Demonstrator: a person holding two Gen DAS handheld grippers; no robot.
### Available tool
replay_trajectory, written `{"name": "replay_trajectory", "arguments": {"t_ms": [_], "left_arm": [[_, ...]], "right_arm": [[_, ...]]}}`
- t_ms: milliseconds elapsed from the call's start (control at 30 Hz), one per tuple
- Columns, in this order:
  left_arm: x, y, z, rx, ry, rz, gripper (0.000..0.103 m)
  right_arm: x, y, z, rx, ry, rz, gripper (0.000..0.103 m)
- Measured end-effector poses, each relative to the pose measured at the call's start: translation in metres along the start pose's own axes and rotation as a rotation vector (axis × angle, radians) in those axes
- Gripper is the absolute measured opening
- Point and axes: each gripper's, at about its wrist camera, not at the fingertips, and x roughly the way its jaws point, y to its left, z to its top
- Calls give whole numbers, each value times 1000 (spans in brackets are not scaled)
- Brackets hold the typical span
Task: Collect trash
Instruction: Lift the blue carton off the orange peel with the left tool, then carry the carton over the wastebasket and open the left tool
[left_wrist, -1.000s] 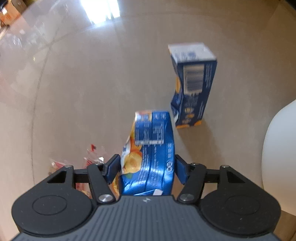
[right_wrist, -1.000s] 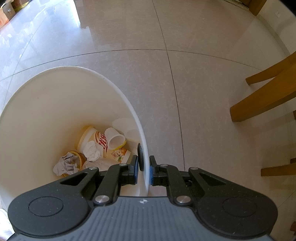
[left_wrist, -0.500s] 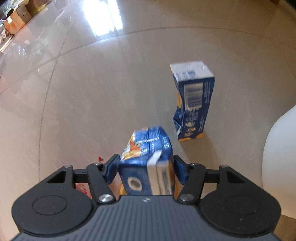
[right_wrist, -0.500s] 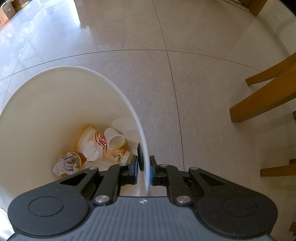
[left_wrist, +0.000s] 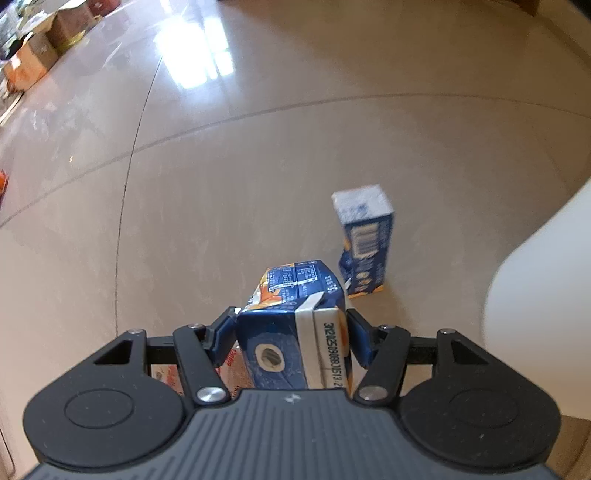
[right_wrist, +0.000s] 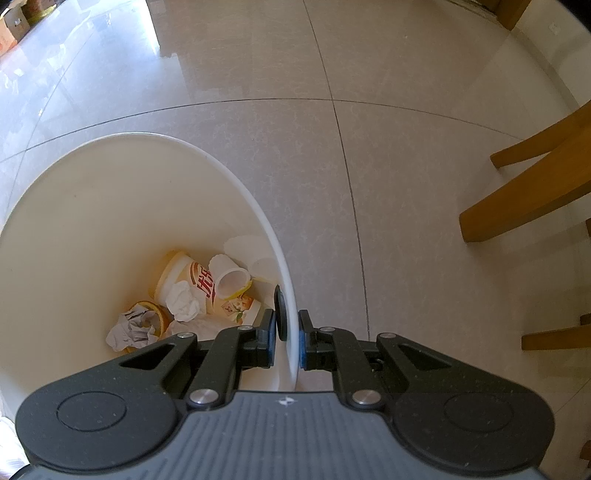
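Low in the frame, the left gripper (left_wrist: 291, 334) clamped a juice carton (left_wrist: 291, 325) clear of the floor for binning; the right gripper (right_wrist: 287, 341) pinched the bin (right_wrist: 236, 184) rim, steadying it.

1. Left feed: I get hard window glare on the glossy floor (left_wrist: 199, 62) at about 11 o'clock, blown out to white.
2. The standing carton (left_wrist: 364, 240) at 2 o'clock looks smeared by motion blur; its print is unreadable. The held carton (left_wrist: 295, 332) is sharper, its date code legible.
3. Right feed: bright, even daylight, reflection at 11 o'clock. The bin (right_wrist: 110, 206) interior is softly lit.
4. Both feeds: tile joints bow heavily and the corners darken.
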Motion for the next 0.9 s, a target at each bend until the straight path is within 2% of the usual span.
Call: {"name": "replay_trajectory", "arguments": {"t_ms": [200, 500, 733, 800, 867, 900], "left_arm": [[-62, -16, 23, 99, -45, -58, 61], [-164, -78, 51, 322, -108, -243, 61], [-200, -141, 54, 441, -148, -364, 62], [-202, -159, 54, 477, -153, -408, 64], [-198, -171, 54, 486, -146, -414, 81], [-197, -175, 53, 483, -155, -411, 83]], "right_arm": [[-1, -2, 1, 7, 5, 8, 13], [-2, -4, 3, 14, 11, 17, 13], [-3, -5, 2, 13, 10, 22, 12], [-3, -6, 2, 13, 10, 23, 12], [-4, -6, 3, 15, 11, 24, 12], [-4, -6, 3, 15, 11, 25, 12]]}}
